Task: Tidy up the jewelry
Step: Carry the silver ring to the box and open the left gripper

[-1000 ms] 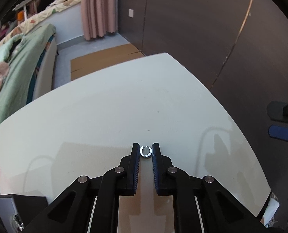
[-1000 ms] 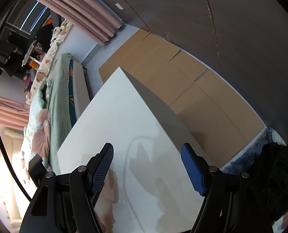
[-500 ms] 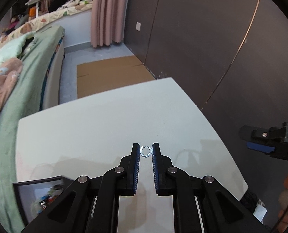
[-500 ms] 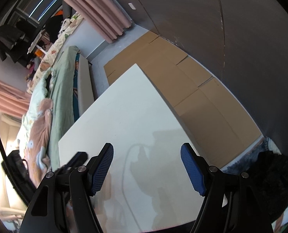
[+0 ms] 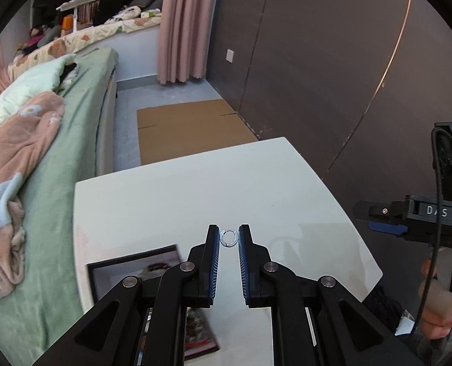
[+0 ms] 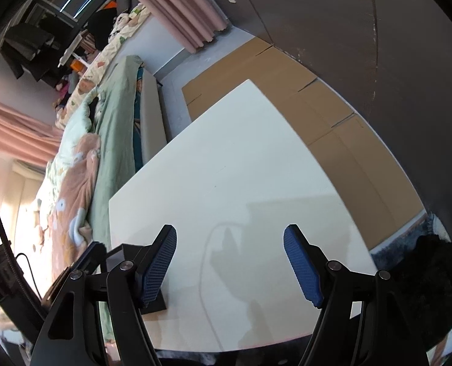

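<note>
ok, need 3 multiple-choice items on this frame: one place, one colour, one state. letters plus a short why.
1. Where is the small silver hoop earring?
A. lying in the black tray
B. pinched between the left gripper fingertips
C. in the right gripper

2. What colour are the pads on the right gripper?
A. blue
B. red
C. white

3. What state is the right gripper in?
A. shut on the earring
B. shut on nothing
C. open, holding nothing

Answers:
1 B: the hoop sits between the two tips, above the white table.
2 A: both ribbed pads show blue.
3 C: the jaws stand wide apart with only table between them.
</note>
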Motion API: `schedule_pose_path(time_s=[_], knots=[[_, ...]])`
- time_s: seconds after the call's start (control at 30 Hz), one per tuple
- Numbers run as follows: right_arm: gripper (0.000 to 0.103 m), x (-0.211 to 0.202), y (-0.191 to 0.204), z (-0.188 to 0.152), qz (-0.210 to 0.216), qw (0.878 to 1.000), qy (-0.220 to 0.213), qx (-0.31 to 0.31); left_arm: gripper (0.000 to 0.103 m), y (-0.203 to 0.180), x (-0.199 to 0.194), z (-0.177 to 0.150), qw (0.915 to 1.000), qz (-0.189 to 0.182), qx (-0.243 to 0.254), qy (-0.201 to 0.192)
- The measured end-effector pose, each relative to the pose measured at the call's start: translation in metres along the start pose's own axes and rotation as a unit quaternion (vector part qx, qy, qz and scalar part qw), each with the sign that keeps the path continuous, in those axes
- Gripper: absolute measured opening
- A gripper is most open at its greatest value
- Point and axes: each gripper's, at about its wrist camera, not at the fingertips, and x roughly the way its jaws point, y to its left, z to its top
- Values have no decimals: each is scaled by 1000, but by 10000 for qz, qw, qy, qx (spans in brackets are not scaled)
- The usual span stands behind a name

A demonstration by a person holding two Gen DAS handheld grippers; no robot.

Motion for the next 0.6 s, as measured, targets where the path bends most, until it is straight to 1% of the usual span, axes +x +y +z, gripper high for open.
schedule_pose_path(time_s=[0.17, 0.3, 0.43, 0.53, 0.6], knots=[[73, 1, 19, -6, -54, 9997, 16, -239, 13, 15, -15, -6, 10000, 40, -44, -6], [73, 2, 34, -10, 4, 9990, -5, -453, 13, 25, -21, -11, 10000, 39, -61, 35], [73, 1, 48, -16, -27, 9979, -63, -640, 13, 34, -28, -13, 9997, -132, -174, 70], [73, -1, 56, -20, -67, 9972, -130, -735, 13, 41, -32, -14, 9996, -104, -246, 50], [73, -1, 59, -21, -71, 9970, -142, -761, 14, 47, -33, -14, 9992, -168, -343, 72]])
